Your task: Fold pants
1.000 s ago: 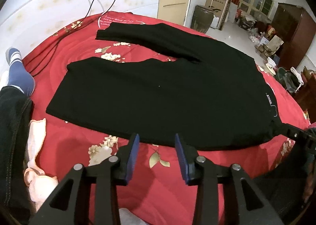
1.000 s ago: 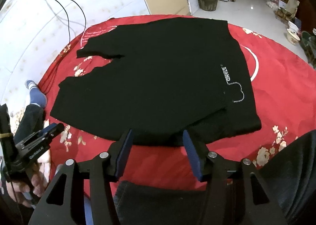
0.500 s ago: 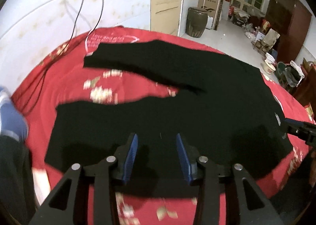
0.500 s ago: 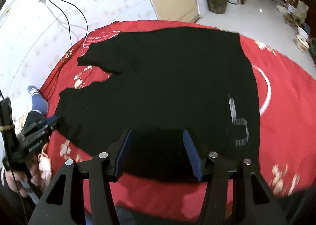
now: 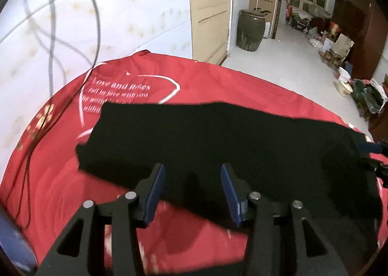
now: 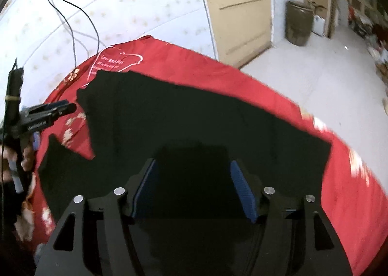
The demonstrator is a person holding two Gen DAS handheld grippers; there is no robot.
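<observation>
Both my grippers, left gripper (image 5: 191, 193) and right gripper (image 6: 192, 191), have jaws wide, just opening more, holding nothing. The black pants (image 6: 194, 120) lie flat across the middle of the red bed (image 5: 218, 77). I might pinch the bedcover too. The pants are so dark I can't see folds or my near edge.

The flowers printed on the red bedspread (image 6: 339, 179) were smeared by motion blur. The black pants (image 5: 218, 135) ran behind the right tool (image 5: 373, 157) at the picture's edge.
</observation>
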